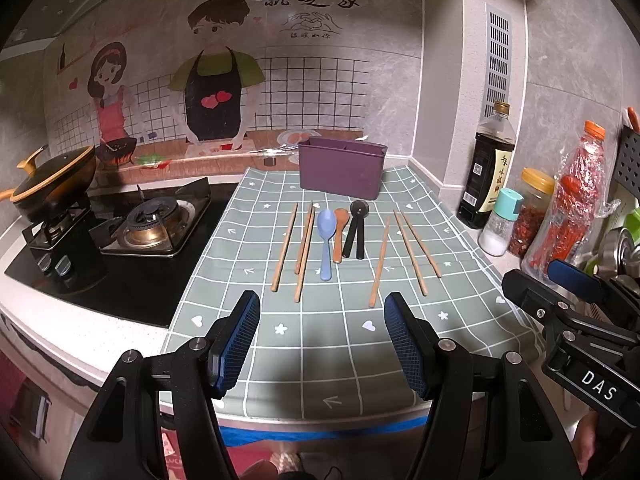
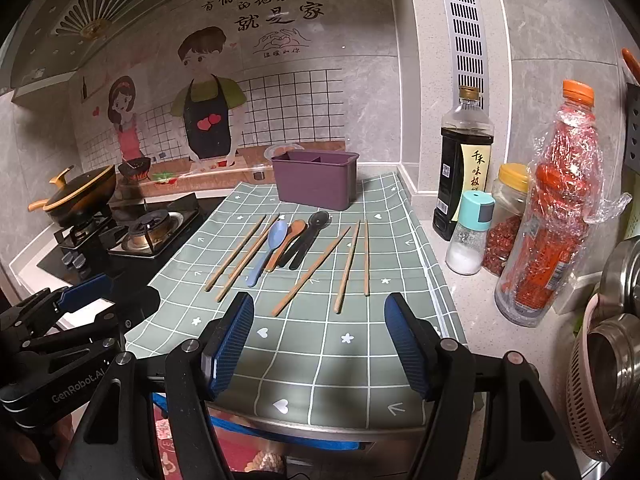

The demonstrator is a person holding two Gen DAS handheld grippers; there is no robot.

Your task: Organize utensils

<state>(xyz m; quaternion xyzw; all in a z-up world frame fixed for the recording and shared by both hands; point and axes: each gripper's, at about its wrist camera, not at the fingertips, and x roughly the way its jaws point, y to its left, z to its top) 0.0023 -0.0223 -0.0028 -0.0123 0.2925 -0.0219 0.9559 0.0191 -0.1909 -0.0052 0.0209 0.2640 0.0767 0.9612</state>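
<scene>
A purple utensil holder (image 1: pixel 341 168) (image 2: pixel 314 182) stands at the back of the green checked mat (image 1: pixel 320 340) (image 2: pixel 320 344). In front of it lie several wooden chopsticks (image 1: pixel 285 246) (image 2: pixel 311 272), a blue spoon (image 1: pixel 326 242) (image 2: pixel 269 250), a brown wooden spoon (image 1: pixel 339 234) (image 2: pixel 289 238) and a black utensil (image 1: pixel 356 232) (image 2: pixel 308 236), side by side. My left gripper (image 1: pixel 322 312) hangs open over the mat's near part, short of the utensils. My right gripper (image 2: pixel 320 314) is open too, just short of the right-hand chopsticks. Each gripper shows at the edge of the other's view.
A gas stove (image 1: pixel 152 224) with a lidded pan (image 1: pixel 52 184) sits left of the mat. To the right stand a soy sauce bottle (image 2: pixel 462 168), a salt shaker (image 2: pixel 470 236), a spice jar (image 2: pixel 506 220), a red wrapped bottle (image 2: pixel 548 216) and steel bowls (image 2: pixel 616 344).
</scene>
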